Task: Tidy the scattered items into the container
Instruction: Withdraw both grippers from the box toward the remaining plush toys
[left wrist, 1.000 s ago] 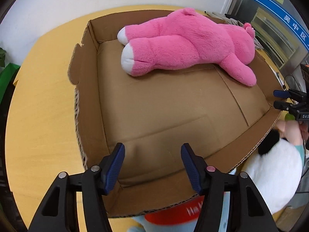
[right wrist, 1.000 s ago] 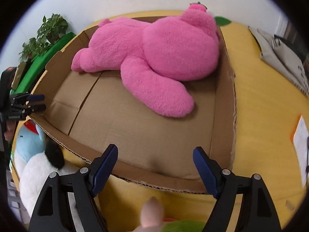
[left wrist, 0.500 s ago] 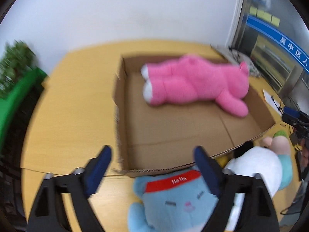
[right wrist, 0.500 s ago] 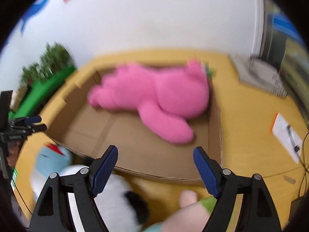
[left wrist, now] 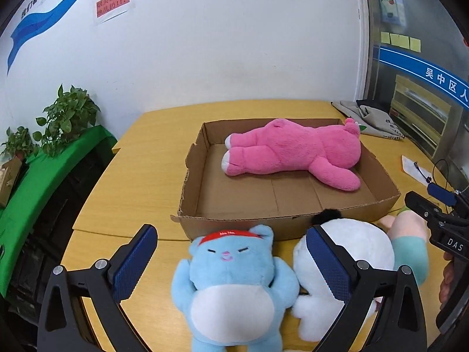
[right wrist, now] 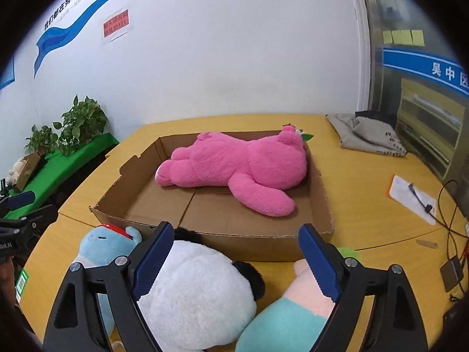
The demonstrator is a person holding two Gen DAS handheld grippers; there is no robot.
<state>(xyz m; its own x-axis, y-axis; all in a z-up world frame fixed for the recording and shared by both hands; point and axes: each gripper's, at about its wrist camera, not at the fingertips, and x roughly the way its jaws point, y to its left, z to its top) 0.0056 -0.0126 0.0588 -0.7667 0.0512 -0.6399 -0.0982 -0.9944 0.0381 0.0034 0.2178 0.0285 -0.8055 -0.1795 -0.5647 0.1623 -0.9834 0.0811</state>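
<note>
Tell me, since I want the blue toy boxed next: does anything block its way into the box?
Only the box's low near wall, right behind the blue toy's head; it must be lifted over. Inside, the pink toy lies along the far side, leaving the near floor bare.

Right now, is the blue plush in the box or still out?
Out. The blue plush lies face-up on the table, just outside the cardboard box near wall; only the pink plush is inside.
</note>
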